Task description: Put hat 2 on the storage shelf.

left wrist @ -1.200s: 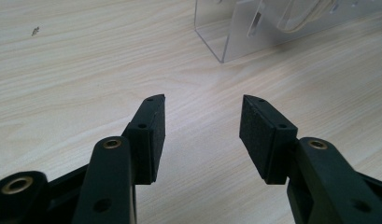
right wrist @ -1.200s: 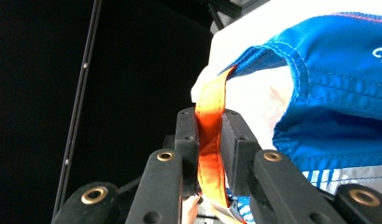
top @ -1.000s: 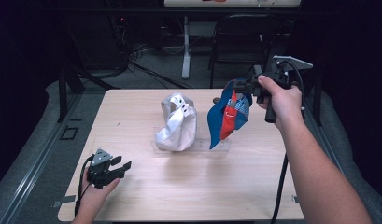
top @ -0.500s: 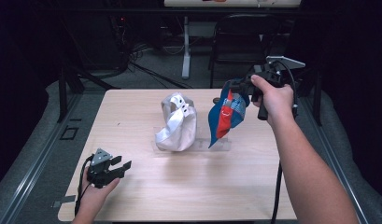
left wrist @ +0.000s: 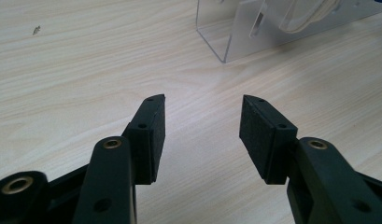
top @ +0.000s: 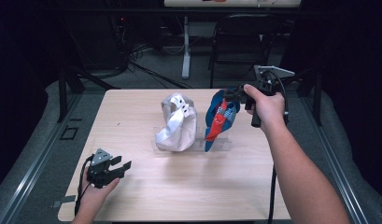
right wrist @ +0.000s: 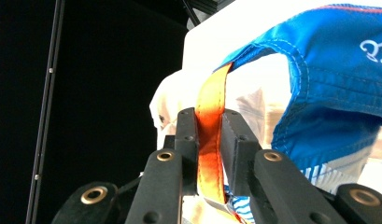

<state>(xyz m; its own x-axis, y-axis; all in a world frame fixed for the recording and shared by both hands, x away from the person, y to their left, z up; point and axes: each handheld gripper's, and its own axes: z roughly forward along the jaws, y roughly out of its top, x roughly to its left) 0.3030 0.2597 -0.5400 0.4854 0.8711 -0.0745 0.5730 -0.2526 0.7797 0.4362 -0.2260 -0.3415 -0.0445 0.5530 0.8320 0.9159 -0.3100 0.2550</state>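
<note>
Two caps | our right gripper [right wrist: 209, 140], clamping blue cap's [top: 220, 116] orange strap [right wrist: 210, 116], lowered it onto the stand [top: 223, 143] | left gripper [left wrist: 202, 135] open, empty.

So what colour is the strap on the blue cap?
Orange strap, clearest in the right gripper view.

Left tongs [top: 125, 166] low at the near left, jaws spread wide, nothing between them; right tongs [top: 233, 95] raised on an outstretched forearm, jaws pinched tight

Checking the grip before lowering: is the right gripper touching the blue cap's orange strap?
Touching. The right gripper view shows both pads of the right gripper pressed on the orange strap.
</note>
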